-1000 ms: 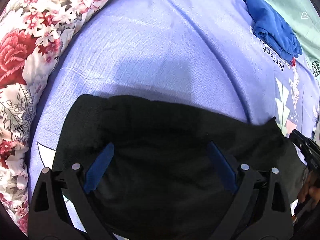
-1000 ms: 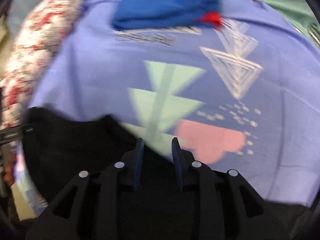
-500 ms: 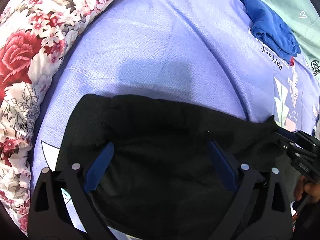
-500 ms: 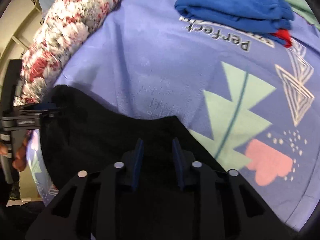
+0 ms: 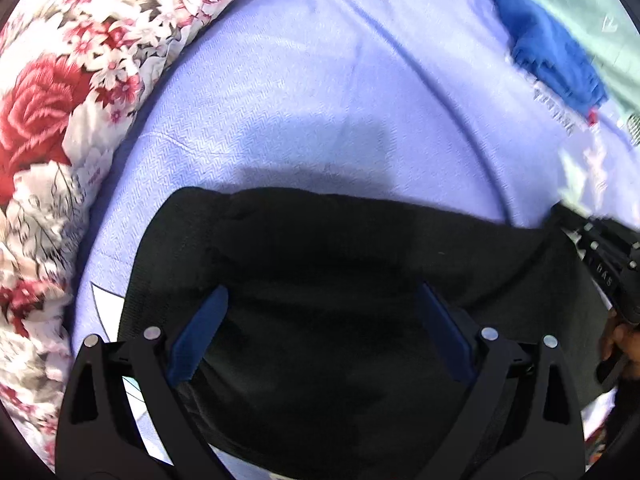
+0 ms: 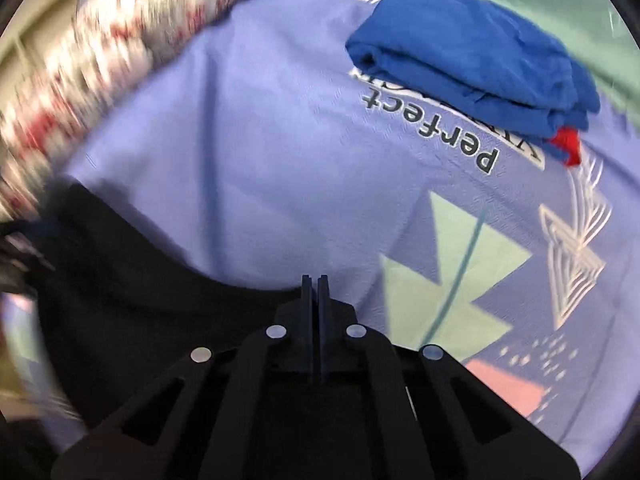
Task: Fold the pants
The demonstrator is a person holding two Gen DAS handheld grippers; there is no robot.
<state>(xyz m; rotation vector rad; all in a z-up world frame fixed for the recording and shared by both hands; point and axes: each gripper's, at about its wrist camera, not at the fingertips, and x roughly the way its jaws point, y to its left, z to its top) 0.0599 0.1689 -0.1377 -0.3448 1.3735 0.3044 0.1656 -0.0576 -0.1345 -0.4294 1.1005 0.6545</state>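
Pretty sure I'm in a bedroom at home, working on top of a bed [image 5: 320,92]. The whole surface under me is a soft lilac bedsheet [image 6: 248,152] with printed triangles, dots and the word "perfect", wrinkled the way fabric over a mattress gets. Along the bed's left edge sits a rolled-up floral quilt [image 5: 60,128], big red roses on white, very much household bedding. Toward the far right corner there's a mint green sheet [image 6: 560,8] and a folded blue garment [image 6: 472,68] lying on the bed like sorted laundry. Past the quilt I can just catch a pale yellowish wall [image 6: 28,32], too blurred for details.
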